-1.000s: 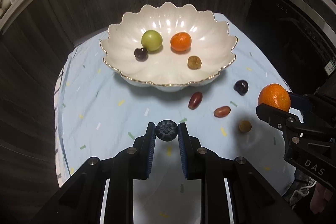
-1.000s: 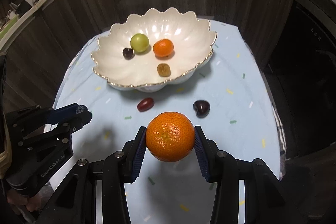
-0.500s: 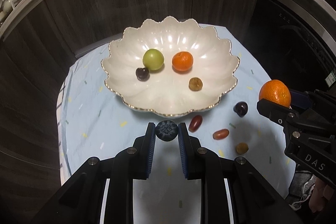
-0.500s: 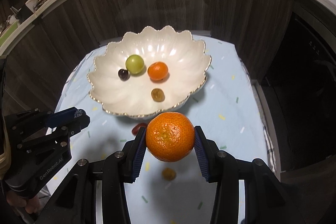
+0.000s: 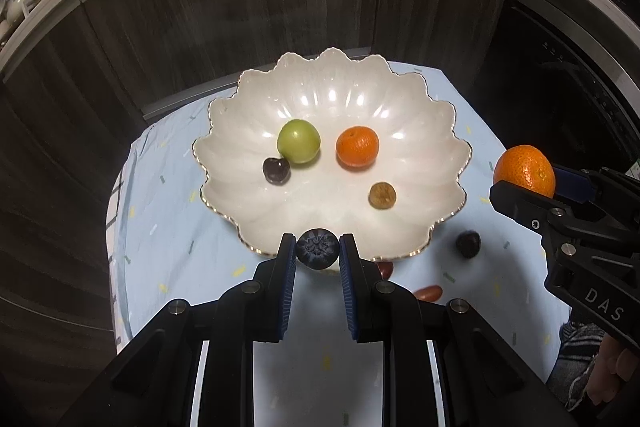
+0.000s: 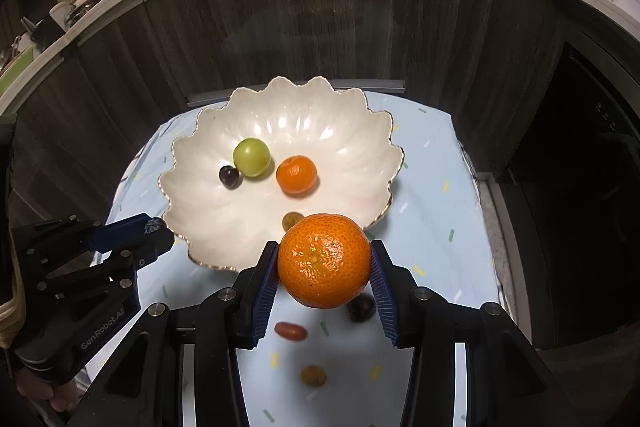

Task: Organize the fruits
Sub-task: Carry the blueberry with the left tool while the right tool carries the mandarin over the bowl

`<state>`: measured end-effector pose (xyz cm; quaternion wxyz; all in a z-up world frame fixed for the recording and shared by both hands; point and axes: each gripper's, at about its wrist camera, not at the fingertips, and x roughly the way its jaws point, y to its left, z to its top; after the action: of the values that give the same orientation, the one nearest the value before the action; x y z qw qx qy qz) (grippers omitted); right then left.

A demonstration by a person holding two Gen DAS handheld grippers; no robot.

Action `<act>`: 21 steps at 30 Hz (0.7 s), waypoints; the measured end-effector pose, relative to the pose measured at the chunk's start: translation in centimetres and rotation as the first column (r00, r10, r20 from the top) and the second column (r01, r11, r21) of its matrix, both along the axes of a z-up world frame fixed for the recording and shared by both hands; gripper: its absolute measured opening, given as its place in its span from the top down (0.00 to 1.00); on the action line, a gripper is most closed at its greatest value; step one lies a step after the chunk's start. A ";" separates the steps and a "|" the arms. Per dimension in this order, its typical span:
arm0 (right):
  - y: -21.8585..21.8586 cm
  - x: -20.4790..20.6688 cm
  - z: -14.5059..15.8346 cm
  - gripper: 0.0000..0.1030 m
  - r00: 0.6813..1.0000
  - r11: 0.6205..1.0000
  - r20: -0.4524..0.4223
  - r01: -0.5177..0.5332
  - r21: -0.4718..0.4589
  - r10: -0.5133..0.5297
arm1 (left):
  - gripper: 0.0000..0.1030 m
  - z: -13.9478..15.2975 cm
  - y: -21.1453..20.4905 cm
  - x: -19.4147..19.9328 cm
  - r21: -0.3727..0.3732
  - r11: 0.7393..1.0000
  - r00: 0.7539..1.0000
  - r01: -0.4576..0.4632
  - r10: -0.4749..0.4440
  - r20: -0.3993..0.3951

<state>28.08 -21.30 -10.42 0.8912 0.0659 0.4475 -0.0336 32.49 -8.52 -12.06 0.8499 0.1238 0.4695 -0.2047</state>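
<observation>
A white scalloped bowl [image 5: 420, 131] [image 6: 352, 131] on a pale blue cloth holds a green fruit [image 5: 298, 140] [image 6: 251, 158], a small mandarin [image 5: 357, 147] [image 6: 296, 174], a dark cherry [image 5: 276, 171] [image 6: 229, 177] and a brownish grape [image 5: 382, 195] [image 6: 291, 219]. My left gripper [image 5: 317, 251] is shut on a blueberry [image 5: 317, 250] just above the bowl's near rim. My right gripper [image 6: 324, 261] is shut on a large mandarin [image 6: 324, 259] [image 5: 524, 170], held over the bowl's near right edge.
On the cloth [image 5: 168, 239] [image 6: 436, 227] in front of the bowl lie a dark cherry [image 5: 468, 244] [image 6: 361, 308], red grapes [image 5: 428, 292] [image 6: 291, 331] and a brownish grape [image 6: 313, 375]. Dark wooden cabinet fronts stand behind the table. A hand [image 5: 612, 371] holds the right gripper.
Both grippers have travelled forward and slightly up toward the bowl, each keeping its fruit. The loose fruits on the cloth now lie under and behind the fingertips.
</observation>
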 end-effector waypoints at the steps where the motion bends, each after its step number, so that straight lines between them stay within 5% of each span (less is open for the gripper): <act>1: -0.1 0.3 0.0 0.56 1.000 1.000 0.001 0.000 0.000 0.000 | 0.78 -0.1 -0.1 0.3 -0.001 1.000 1.000 -0.001 0.001 -0.001; 21: -1.3 4.4 -2.0 0.56 1.000 1.000 -0.027 -0.001 0.008 0.002 | 0.78 -2.0 -0.9 4.2 -0.008 1.000 0.999 -0.030 0.029 -0.034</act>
<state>32.44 -22.60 -12.42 0.8849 0.0687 0.4596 -0.0321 36.74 -9.38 -14.09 0.8453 0.1098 0.4847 -0.1961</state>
